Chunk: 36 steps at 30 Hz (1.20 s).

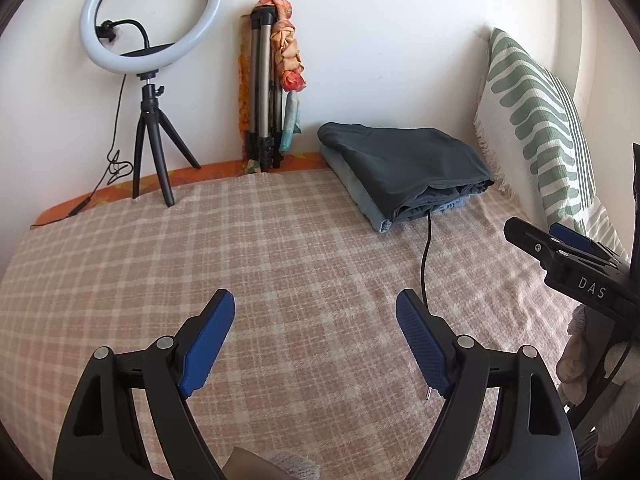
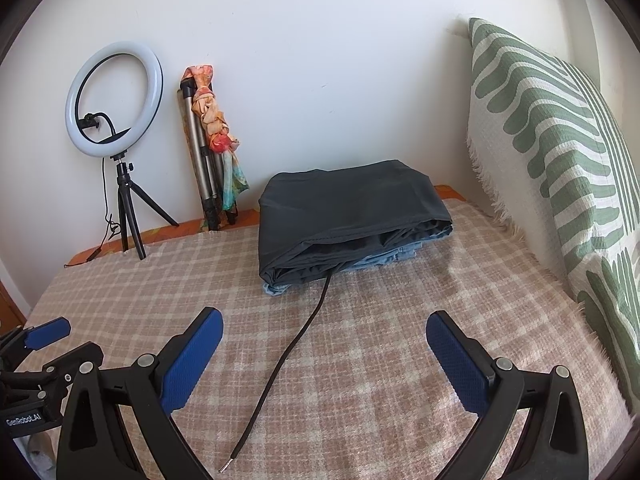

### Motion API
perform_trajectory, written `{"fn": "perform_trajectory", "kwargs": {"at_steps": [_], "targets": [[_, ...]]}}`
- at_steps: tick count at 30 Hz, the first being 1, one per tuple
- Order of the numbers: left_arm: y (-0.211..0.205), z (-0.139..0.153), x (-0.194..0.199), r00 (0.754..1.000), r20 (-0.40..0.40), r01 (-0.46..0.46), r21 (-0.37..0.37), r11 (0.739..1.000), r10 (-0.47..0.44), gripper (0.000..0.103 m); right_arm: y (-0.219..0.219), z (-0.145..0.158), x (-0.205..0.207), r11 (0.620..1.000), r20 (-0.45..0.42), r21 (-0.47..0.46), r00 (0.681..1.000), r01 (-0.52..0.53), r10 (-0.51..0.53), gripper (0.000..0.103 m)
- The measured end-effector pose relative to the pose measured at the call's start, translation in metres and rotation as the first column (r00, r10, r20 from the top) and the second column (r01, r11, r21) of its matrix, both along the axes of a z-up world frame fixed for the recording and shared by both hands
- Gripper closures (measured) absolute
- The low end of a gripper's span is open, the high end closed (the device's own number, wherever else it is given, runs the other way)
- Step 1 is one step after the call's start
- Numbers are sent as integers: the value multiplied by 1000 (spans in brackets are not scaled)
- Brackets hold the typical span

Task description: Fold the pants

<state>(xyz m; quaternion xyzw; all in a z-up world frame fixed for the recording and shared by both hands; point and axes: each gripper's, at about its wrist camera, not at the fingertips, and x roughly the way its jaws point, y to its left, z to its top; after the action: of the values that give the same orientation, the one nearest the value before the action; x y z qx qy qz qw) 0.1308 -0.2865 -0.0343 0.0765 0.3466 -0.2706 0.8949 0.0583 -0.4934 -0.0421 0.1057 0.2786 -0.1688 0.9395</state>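
Folded dark grey pants lie on top of a folded light blue pair at the far side of the bed, near the wall. A black drawstring trails from the dark pants toward me across the blanket, ending in a metal tip. My left gripper is open over bare blanket, well short of the pile, nothing between its fingers. My right gripper is open too, with the drawstring lying on the blanket below its gap. Each gripper shows at the edge of the other's view.
A pink plaid blanket covers the bed. A ring light on a small tripod and a folded tripod with a scarf stand by the wall. A green-patterned pillow leans at the right.
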Motion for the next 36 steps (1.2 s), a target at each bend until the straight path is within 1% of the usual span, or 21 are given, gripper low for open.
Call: {"fn": "perform_trajectory", "kwargs": {"at_steps": [10, 19, 23, 36], "targets": [[-3, -2, -1, 1000, -1, 6, 18, 1000, -6, 20, 1, 2, 0, 1000, 0, -2, 1000, 1, -1, 0], [-2, -3, 1, 1000, 0, -20, 31, 999, 20, 20, 1, 2, 0, 1000, 3, 0, 1000, 0, 0, 0], [-2, -4, 1, 1000, -10, -24, 32, 999, 25, 20, 1, 3, 0, 1000, 1, 1, 1000, 0, 0, 0], [-3, -3, -1, 1000, -2, -17, 33, 999, 18, 20, 3, 3, 1, 1000, 0, 1, 1000, -5, 5, 0]]}}
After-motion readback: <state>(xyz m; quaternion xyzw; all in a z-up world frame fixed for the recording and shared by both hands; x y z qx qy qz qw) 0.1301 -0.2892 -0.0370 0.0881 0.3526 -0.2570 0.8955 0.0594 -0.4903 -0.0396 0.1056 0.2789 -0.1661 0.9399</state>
